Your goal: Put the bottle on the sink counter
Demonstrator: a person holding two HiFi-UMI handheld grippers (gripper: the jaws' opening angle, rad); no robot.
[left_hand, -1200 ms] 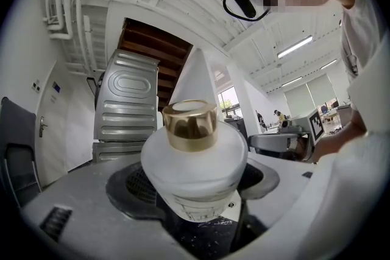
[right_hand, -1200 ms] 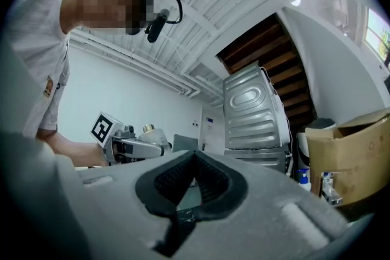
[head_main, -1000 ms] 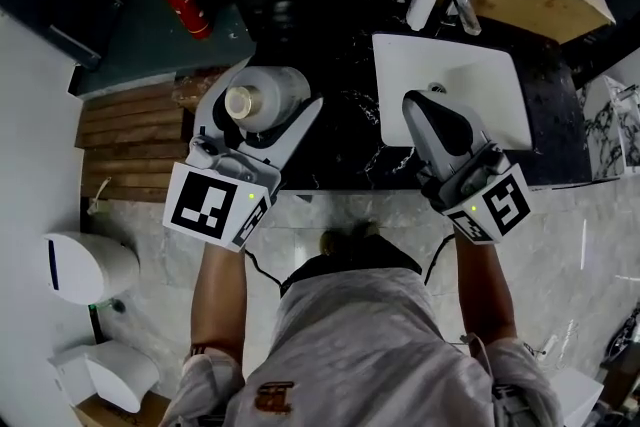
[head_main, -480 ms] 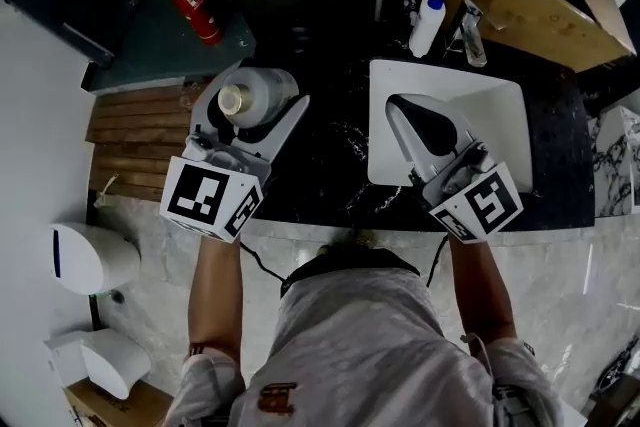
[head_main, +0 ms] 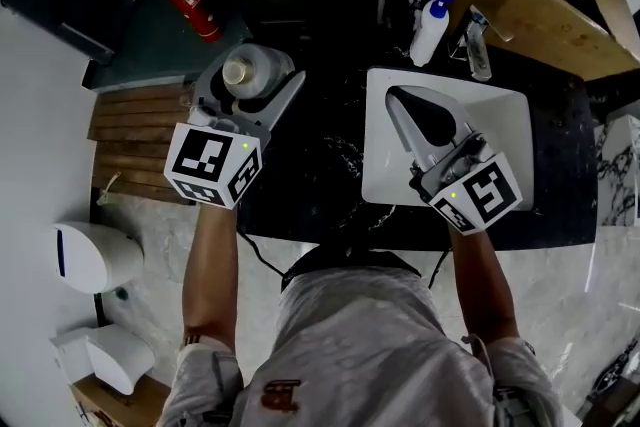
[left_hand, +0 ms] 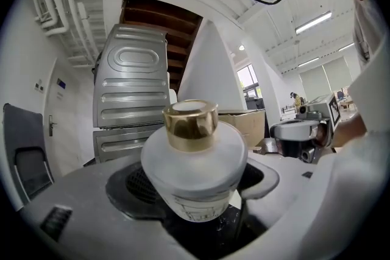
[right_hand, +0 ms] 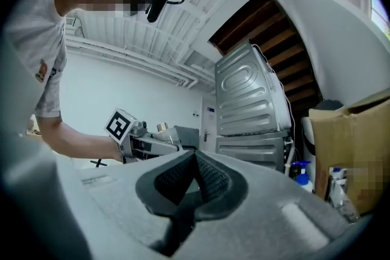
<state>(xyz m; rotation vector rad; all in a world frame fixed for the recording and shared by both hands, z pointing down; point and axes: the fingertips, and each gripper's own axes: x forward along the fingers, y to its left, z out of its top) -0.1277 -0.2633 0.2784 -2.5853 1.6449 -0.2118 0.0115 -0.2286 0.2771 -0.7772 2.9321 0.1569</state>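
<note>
My left gripper (head_main: 252,85) clamps the bottle (left_hand: 194,158) left of the sink (head_main: 500,115); my right gripper (head_main: 400,103), jaws together, hangs over it.

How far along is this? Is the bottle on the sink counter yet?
Done: the left hand-held gripper grips the frosted bottle. In hand: it is held at the dark counter's left end. Left: set it down and let go. The right hand-held gripper is shut, empty.
</note>
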